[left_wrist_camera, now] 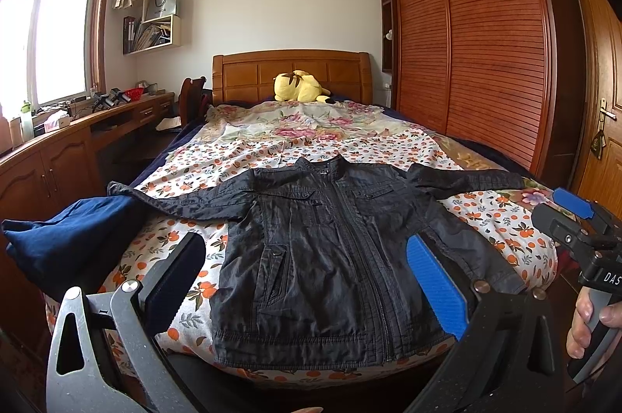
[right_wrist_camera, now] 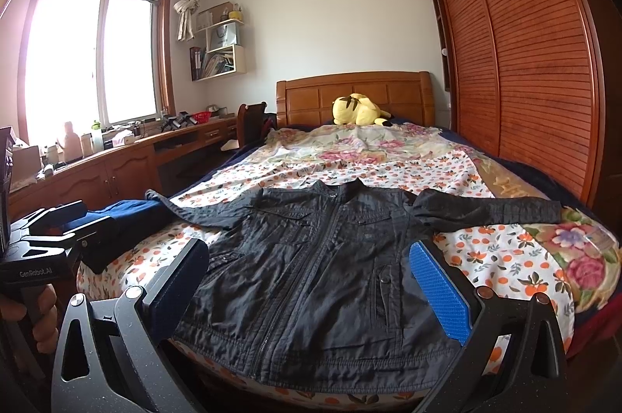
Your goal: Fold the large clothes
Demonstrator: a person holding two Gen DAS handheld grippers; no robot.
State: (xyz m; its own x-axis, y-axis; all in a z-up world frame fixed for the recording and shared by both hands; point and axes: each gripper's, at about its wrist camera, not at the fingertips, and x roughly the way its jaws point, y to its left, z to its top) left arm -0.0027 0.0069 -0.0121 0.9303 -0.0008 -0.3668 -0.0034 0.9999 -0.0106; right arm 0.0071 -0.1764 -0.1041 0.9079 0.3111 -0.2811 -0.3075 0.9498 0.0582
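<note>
**Jacket Laid Flat, Ready for the First Fold**

From the left wrist view, the black jacket (left_wrist_camera: 322, 257) lies flat on the bed (left_wrist_camera: 505, 218), front side up, near the foot edge. It is zipped shut, and both sleeves stick straight out to the sides. The cloth looks thin, a bit shiny and crinkly, with button pockets and a stand-up collar. A dark blue cloth (left_wrist_camera: 70, 238) sits bunched at the bed's left edge, touching one sleeve end. The left gripper (left_wrist_camera: 307, 280) hangs above the hem, its fingers wide apart and holding nothing. One pad is blue and ridged. The right gripper (left_wrist_camera: 575, 214) shows at the right side, also holding nothing; I cannot tell how far open it is.

From the right wrist view, the right gripper (right_wrist_camera: 311, 288) is spread wide over the jacket (right_wrist_camera: 311, 277), gripping nothing. The left gripper (right_wrist_camera: 66, 222) waits by the left edge. The bed sheet is soft, with orange fruit prints.

No fold looks started. Next, I think each gripper must reach a sleeve and pinch it.
</note>
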